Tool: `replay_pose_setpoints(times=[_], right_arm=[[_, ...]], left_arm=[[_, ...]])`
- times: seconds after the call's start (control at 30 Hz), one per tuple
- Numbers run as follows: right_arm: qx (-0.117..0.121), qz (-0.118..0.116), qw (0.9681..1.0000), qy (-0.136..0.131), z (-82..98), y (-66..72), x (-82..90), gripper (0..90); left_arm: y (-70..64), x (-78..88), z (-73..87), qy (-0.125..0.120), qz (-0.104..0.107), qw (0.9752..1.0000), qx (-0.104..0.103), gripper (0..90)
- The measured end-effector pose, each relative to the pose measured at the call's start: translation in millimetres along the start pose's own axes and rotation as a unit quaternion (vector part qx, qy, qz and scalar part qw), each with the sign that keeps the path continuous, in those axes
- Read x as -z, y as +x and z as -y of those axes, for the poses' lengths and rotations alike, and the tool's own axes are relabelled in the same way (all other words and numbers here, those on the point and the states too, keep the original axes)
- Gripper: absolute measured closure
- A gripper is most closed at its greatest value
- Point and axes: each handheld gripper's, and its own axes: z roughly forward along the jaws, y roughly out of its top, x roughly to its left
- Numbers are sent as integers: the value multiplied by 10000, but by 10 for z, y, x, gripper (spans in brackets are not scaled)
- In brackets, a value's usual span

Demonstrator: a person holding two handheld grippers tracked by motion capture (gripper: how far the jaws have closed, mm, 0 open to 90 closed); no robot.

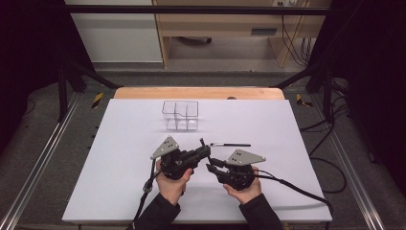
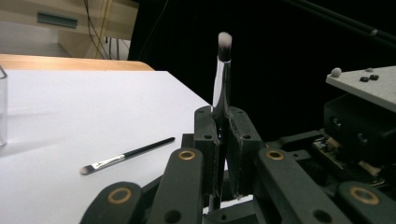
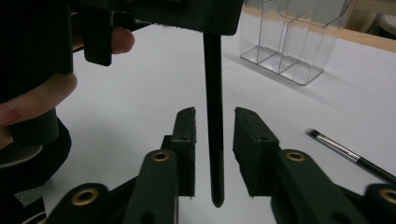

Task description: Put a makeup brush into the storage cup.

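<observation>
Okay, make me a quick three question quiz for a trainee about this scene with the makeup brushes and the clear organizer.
1. True or false: the left tongs are shut on the upright brush.
2. Multiple choice: where is the second brush? A) inside the clear organizer B) lying flat on the white table C) in a hand
3. Short answer: how do the right tongs stand relative to the upright brush's handle?

Key
1. True; the pads clamp its ferrule, bristles up.
2. B
3. Open, one jaw on each side of the handle, with gaps showing, so not gripping it.
</observation>
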Motion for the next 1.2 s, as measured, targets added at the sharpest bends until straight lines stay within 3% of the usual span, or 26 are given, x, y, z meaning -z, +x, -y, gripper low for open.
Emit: replay_pose_setpoints(times=[0.27, 0.43, 0.93, 1.2], right_arm=[[-114, 300, 9994, -103, -13, -7, 17, 405], [-165, 425, 9989, -124, -15, -12, 17, 304], [-316, 648, 9974, -24, 2, -100, 57, 154], [-346, 828, 9960, 35, 10, -165, 116, 119]], left_arm=[[31, 70, -38, 59, -148, 9997, -187, 829], [67, 131, -91, 72, -232, 9994, -251, 830], [164, 323, -292, 218, -416, 9974, -543, 829], [203, 403, -400, 273, -471, 9964, -655, 829]])
